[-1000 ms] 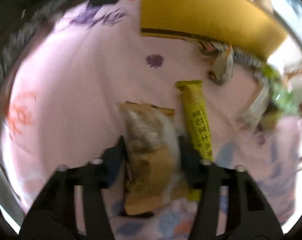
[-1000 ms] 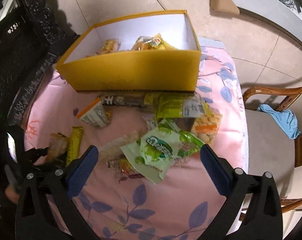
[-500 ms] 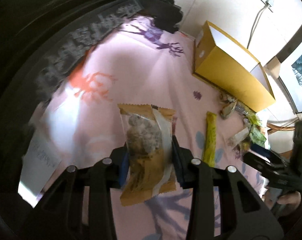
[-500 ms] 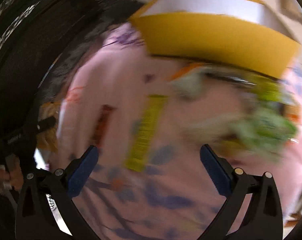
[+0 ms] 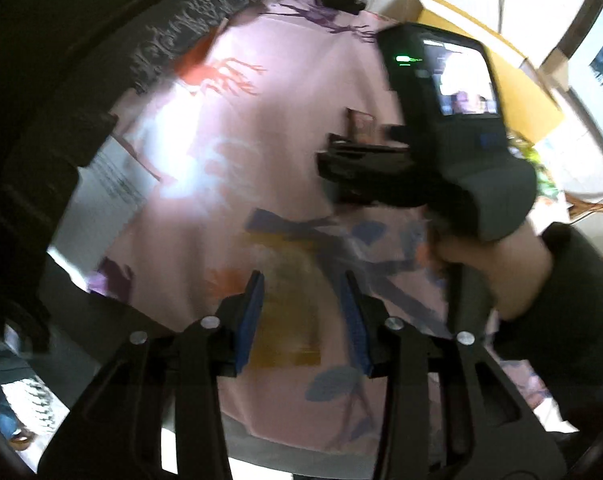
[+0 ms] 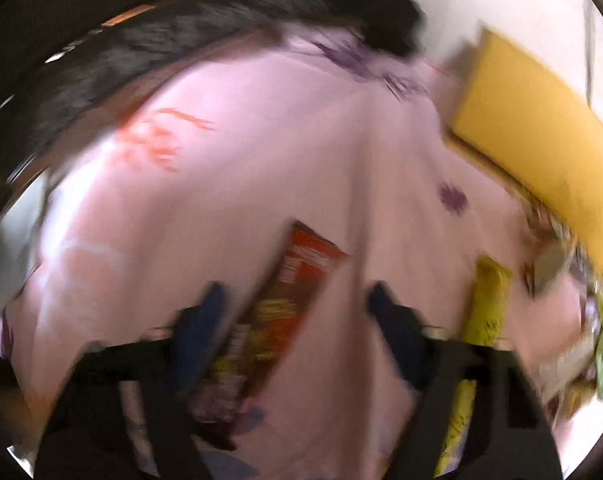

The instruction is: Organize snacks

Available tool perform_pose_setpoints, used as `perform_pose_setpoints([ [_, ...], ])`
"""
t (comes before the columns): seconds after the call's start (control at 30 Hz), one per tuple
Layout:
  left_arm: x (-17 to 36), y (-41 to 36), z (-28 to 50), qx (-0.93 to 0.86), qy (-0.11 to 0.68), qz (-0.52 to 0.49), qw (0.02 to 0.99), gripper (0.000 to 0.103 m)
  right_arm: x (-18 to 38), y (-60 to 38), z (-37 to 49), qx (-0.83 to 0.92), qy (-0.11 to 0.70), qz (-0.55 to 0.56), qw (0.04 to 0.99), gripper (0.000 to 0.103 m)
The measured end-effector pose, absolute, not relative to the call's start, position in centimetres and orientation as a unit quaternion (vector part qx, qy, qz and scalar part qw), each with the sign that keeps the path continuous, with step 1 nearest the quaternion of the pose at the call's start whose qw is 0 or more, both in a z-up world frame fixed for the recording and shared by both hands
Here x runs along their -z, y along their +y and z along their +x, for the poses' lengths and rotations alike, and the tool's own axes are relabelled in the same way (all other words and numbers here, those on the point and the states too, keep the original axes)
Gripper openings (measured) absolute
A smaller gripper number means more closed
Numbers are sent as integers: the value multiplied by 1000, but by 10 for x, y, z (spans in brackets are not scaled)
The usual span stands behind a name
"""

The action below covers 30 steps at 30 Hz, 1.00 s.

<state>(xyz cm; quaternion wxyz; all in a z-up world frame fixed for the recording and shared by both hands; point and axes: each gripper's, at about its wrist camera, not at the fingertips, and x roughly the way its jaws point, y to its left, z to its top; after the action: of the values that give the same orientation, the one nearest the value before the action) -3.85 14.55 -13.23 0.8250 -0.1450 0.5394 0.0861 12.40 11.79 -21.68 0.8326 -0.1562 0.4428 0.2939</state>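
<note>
Left wrist view, near to far:
- Left tool (image 5: pixel 304 320): fingers with blue pads spread; blurred tan-and-orange snack packet (image 5: pixel 287 312) between the pads; contact with the pads cannot be told through the motion blur.
- Worktop (image 5: pixel 229 152): covered by pink cloth printed with blue leaves, orange and purple motifs; white paper sheet (image 5: pixel 101 196) at its left edge.
- Right tool (image 5: pixel 365 160), mid-distance right: black body carrying a small lit screen and a green light, gripped from below by a hand (image 5: pixel 497 264) in a dark sleeve; dark red packet partly hidden just behind it.
- Yellow box (image 5: pixel 513 88), far right, largely hidden behind the right tool; dark carved furniture along the far left edge.

Right wrist view, near to far (heavy blur):
- Right tool (image 6: pixel 297 312): fingers apart, blue pads well separated.
- Red-orange snack packet (image 6: pixel 293 292): flat on the pink cloth, lying diagonally, lower end between the fingers and nearer the left one; touching or not cannot be told.
- Yellow stick packet (image 6: pixel 481 320): flat on the cloth, just outside the right finger.
- Heap of mixed wrappers (image 6: pixel 581 312), green among them, at the right edge.
- Yellow box (image 6: pixel 533 140): upper right, on the cloth, beyond the heap.
</note>
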Motion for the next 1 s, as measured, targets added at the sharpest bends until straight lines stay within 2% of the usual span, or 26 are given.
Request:
perform_pose_setpoints([
  [0.03, 132, 143, -39, -80, 537, -145, 827, 39, 216, 119, 123, -303, 449, -155, 826, 38],
  [0.1, 126, 134, -39, -64, 527, -133, 837, 39, 214, 114, 129, -301, 473, -135, 817, 24],
  [0.27, 110, 132, -37, -35, 501, -151, 851, 39, 195, 90, 137, -281, 479, -121, 823, 24],
  [0.4, 99, 135, -46, -22, 487, -143, 861, 39, 162, 47, 139, -265, 473, -52, 839, 23],
  [0.7, 58, 121, -16, -21, 459, -83, 884, 39, 73, -67, 119, -229, 381, 27, 895, 23],
  [0.87, 61, 110, 9, -33, 474, -67, 877, 39, 22, -110, 93, -223, 297, 32, 928, 23],
  [1.0, 59, 101, 28, -20, 475, -68, 877, 39, 2, -134, 93, -225, 286, 54, 930, 23],
])
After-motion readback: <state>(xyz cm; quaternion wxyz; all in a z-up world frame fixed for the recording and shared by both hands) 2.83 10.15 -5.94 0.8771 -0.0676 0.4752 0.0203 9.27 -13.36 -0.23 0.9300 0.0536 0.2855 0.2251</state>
